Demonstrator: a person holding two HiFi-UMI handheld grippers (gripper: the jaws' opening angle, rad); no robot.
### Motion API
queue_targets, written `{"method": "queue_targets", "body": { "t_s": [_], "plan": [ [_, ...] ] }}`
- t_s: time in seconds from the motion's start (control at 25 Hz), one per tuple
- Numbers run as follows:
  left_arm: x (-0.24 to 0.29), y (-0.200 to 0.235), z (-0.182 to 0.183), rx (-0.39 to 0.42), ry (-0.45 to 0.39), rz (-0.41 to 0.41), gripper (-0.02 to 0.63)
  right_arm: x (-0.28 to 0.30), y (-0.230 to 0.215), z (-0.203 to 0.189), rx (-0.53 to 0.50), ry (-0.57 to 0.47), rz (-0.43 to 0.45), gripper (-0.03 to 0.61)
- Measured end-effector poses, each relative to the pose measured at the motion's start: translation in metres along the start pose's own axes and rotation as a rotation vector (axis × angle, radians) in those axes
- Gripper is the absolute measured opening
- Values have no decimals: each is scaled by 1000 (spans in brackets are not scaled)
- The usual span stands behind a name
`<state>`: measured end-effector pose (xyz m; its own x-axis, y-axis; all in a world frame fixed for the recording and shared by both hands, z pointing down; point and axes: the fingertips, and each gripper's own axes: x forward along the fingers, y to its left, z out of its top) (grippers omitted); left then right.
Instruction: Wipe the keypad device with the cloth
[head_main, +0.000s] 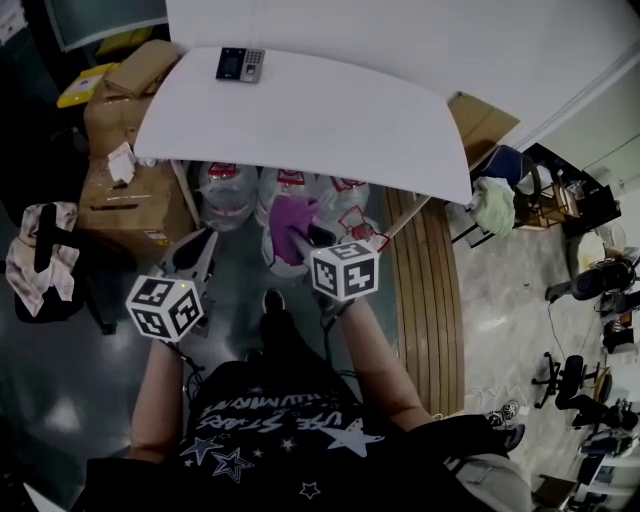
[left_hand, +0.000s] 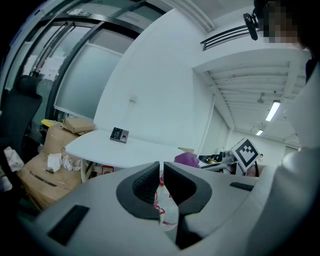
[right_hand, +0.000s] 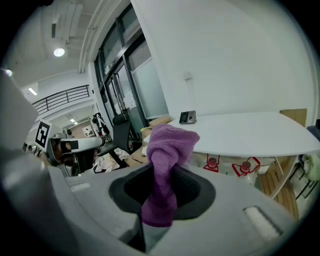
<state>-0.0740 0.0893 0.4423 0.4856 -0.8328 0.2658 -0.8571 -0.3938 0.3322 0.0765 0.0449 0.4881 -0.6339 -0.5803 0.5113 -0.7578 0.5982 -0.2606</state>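
Observation:
The keypad device (head_main: 240, 64) is small and dark, with a grey keypad, and lies near the far left edge of the white table (head_main: 320, 120). It also shows in the left gripper view as the keypad device (left_hand: 119, 134) and in the right gripper view as the keypad device (right_hand: 187, 117), far off in both. My right gripper (right_hand: 162, 172) is shut on a purple cloth (right_hand: 167, 150), which bunches up above the jaws. From the head view the cloth (head_main: 288, 222) hangs short of the table's near edge. My left gripper (left_hand: 161, 167) is shut with nothing in it, held beside the right one.
Cardboard boxes (head_main: 125, 195) stand left of the table. Several large water bottles (head_main: 228, 195) sit under it. A slatted wooden bench (head_main: 425, 290) runs along the right. A dark chair with a rag (head_main: 40, 262) is at the far left, and office chairs (head_main: 570, 380) at the far right.

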Motion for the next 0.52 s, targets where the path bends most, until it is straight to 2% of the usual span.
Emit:
{"method": "queue_targets", "body": {
  "t_s": [0.24, 0.52],
  "plan": [
    [-24, -16, -13, 8, 7, -17, 31, -29, 27, -13, -12, -26, 1, 98],
    [-44, -32, -33, 34, 32, -26, 31, -48, 38, -24, -40, -32, -15, 98]
  ]
}}
